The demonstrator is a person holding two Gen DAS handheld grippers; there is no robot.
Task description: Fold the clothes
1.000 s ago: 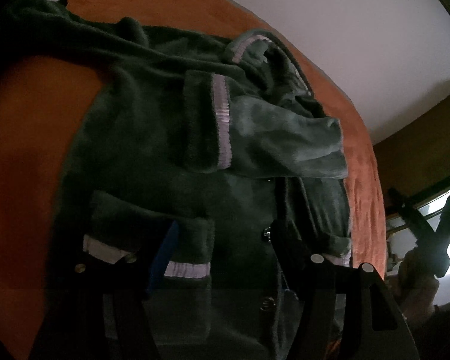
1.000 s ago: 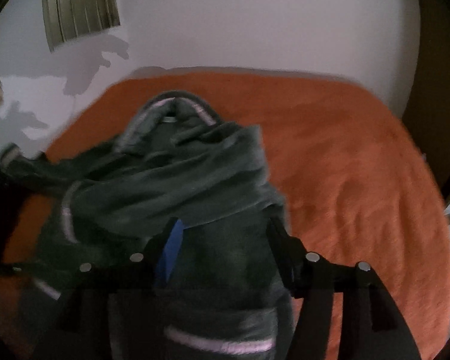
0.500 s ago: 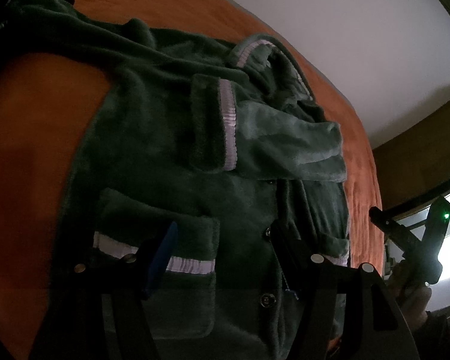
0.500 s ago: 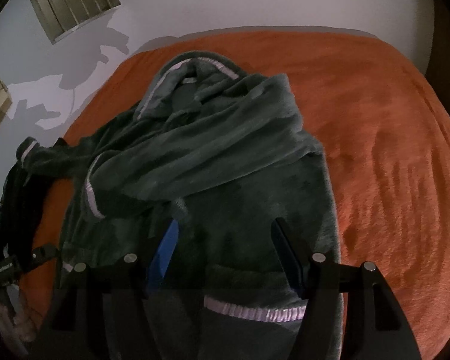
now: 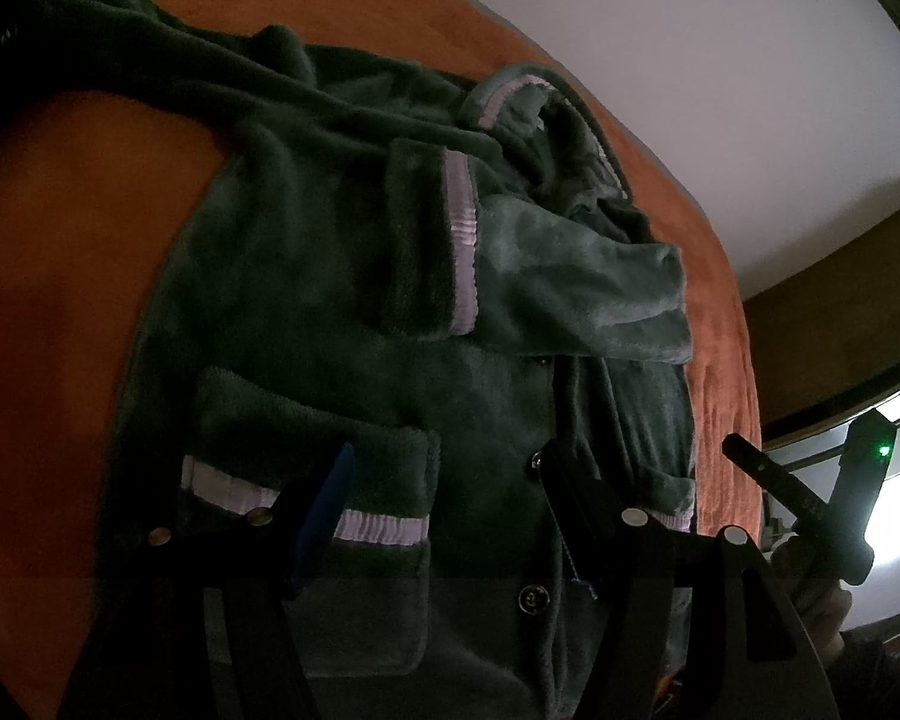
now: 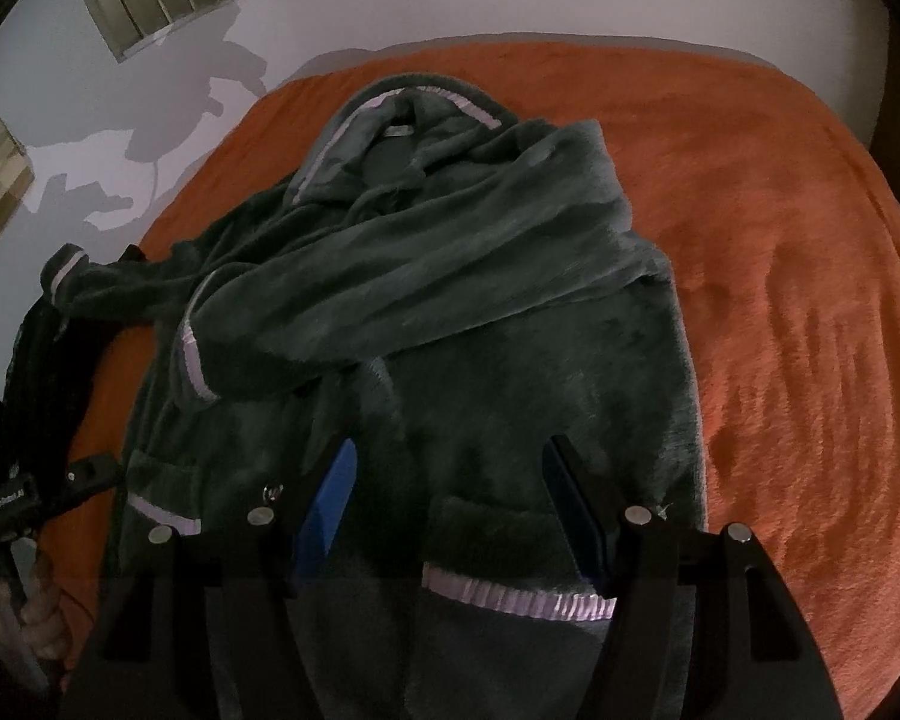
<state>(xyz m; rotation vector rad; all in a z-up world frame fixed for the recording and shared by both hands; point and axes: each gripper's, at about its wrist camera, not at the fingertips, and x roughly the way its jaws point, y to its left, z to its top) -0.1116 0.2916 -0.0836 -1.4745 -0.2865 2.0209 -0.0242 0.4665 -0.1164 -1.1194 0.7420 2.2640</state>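
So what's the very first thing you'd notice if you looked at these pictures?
A big dark green fleece jacket with pale lilac stripes, spread out flat in the middle of a bright orange blanket. One sleeve is folded across its chest, and the other sleeve trails off to the side. Both tools, left and right, hang open just above the jacket's bottom pockets, holding nothing.

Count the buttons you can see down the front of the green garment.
2: one button beside the left gripper's finger, another button below it nearer the hem. Others may hide under the folded sleeve.
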